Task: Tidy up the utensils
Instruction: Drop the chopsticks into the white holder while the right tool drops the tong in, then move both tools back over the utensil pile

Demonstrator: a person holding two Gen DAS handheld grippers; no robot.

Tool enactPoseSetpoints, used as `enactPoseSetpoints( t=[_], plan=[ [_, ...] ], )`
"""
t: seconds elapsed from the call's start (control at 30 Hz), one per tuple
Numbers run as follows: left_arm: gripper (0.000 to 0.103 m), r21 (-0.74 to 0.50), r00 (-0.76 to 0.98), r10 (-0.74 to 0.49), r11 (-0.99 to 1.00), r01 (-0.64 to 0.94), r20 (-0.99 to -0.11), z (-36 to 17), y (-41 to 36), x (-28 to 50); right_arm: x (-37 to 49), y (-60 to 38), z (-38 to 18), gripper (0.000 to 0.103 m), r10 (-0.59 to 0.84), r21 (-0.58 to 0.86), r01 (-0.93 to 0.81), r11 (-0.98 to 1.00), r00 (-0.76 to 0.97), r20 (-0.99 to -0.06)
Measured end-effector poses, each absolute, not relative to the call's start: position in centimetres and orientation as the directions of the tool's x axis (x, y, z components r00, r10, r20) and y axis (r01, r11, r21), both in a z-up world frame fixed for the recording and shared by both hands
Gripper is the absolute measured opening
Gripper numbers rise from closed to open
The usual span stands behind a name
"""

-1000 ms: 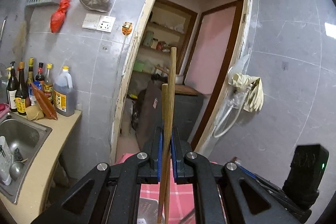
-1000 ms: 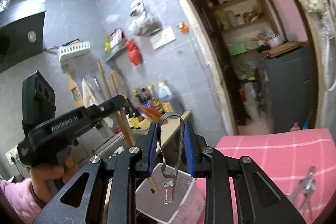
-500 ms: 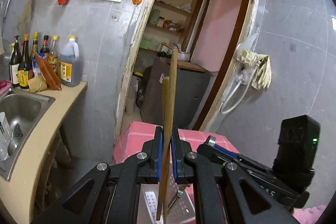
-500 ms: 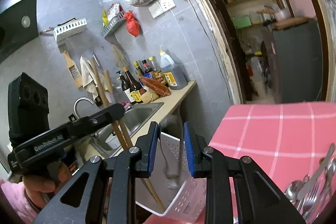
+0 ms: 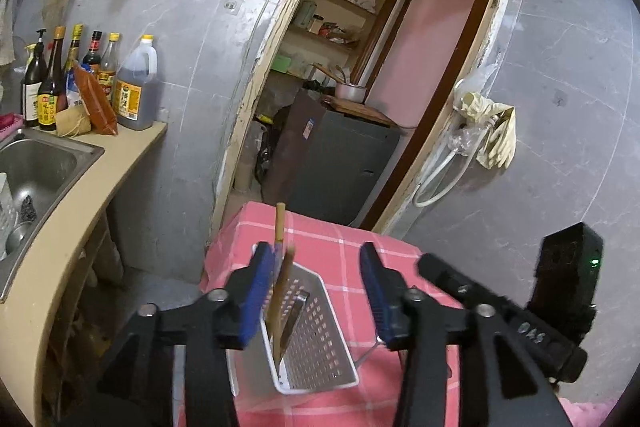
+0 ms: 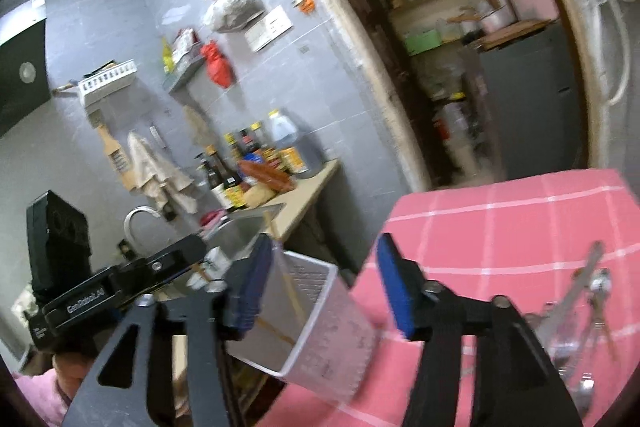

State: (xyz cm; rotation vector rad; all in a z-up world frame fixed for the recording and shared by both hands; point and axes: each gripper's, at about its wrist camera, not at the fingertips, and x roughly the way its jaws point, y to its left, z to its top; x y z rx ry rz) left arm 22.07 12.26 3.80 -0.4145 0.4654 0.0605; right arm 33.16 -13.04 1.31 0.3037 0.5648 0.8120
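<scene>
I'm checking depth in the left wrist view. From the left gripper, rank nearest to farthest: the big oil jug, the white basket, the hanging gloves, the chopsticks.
1. Chopsticks: between the open pads of the left gripper, by the left pad.
2. White basket: just below, on the pink cloth.
3. Oil jug: far left, on the counter.
4. Gloves: right wall, roughly as far as the jug; too close to call.

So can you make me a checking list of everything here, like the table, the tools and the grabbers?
Surface: pink checked tablecloth on the table.
Job's things: wooden chopsticks and metal tongs standing in the white perforated basket; loose metal cutlery on the cloth.
Clutter: sauce bottles beside the sink.
Grippers: left gripper and right gripper open, jaws just widened, holding nothing.
Cables: white hose on the wall.
Surroundings: grey tiles, open doorway.
</scene>
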Motion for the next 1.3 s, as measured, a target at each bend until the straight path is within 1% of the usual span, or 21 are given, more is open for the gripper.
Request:
enactPoseSetpoints(
  t=[0.03,0.1,0.13,0.17,0.27,0.3,0.37,0.57,0.73,0.93,1.13,1.3],
  plan=[
    [0.054,-0.369,0.893,-0.028,0.916,-0.156,-0.448,3.8,12.0,22.0,33.0,-13.7,1.6,0.060,0.739,0.452,-0.587,0.672,0.573,-0.354],
    [0.068,-0.357,0.898,-0.015,0.920,-0.159,-0.439,4.0,11.5,21.8,32.5,-15.2,2.2,0.069,0.693,0.418,-0.556,0.718,0.628,-0.354],
    [0.082,-0.346,0.902,-0.003,0.924,-0.162,-0.431,4.2,11.0,21.7,32.3,-15.8,2.6,0.071,0.671,0.402,-0.542,0.738,0.653,-0.352],
    [0.091,-0.337,0.906,0.010,0.927,-0.167,-0.423,4.2,10.6,21.6,32.0,-16.5,2.9,0.075,0.649,0.385,-0.528,0.757,0.676,-0.349],
    [0.097,-0.295,0.916,0.041,0.940,-0.171,-0.399,4.6,9.0,21.6,31.2,-18.5,4.0,0.087,0.578,0.327,-0.483,0.812,0.741,-0.341],
    [0.098,-0.277,0.917,0.049,0.946,-0.170,-0.397,4.7,8.3,21.7,30.9,-19.3,4.4,0.091,0.552,0.305,-0.466,0.831,0.764,-0.335],
    [0.101,-0.237,0.917,0.069,0.956,-0.173,-0.392,4.9,6.9,21.8,30.4,-20.6,5.1,0.096,0.509,0.267,-0.439,0.858,0.797,-0.326],
    [0.102,-0.098,0.925,0.106,0.984,-0.151,-0.365,4.9,1.8,22.3,28.9,-24.4,6.0,0.101,0.384,0.154,-0.352,0.923,0.865,-0.322],
    [0.102,-0.059,0.929,0.089,0.991,-0.118,-0.359,4.3,-1.9,22.7,28.5,-27.4,5.8,0.101,0.315,0.106,-0.297,0.949,0.888,-0.334],
    [0.102,-0.039,0.921,0.055,0.996,-0.076,-0.384,3.1,-4.8,24.1,29.2,-30.7,4.4,0.102,0.272,0.106,-0.251,0.962,0.887,-0.373],
    [0.103,-0.018,0.912,0.056,0.997,-0.070,-0.407,2.0,-6.7,25.8,31.0,-32.5,2.1,0.102,0.260,0.112,-0.235,0.966,0.870,-0.420],
    [0.102,0.031,0.913,0.089,0.996,-0.084,-0.398,1.7,-8.0,26.9,32.9,-33.5,0.3,0.102,0.270,0.126,-0.239,0.963,0.849,-0.455]
  ],
)
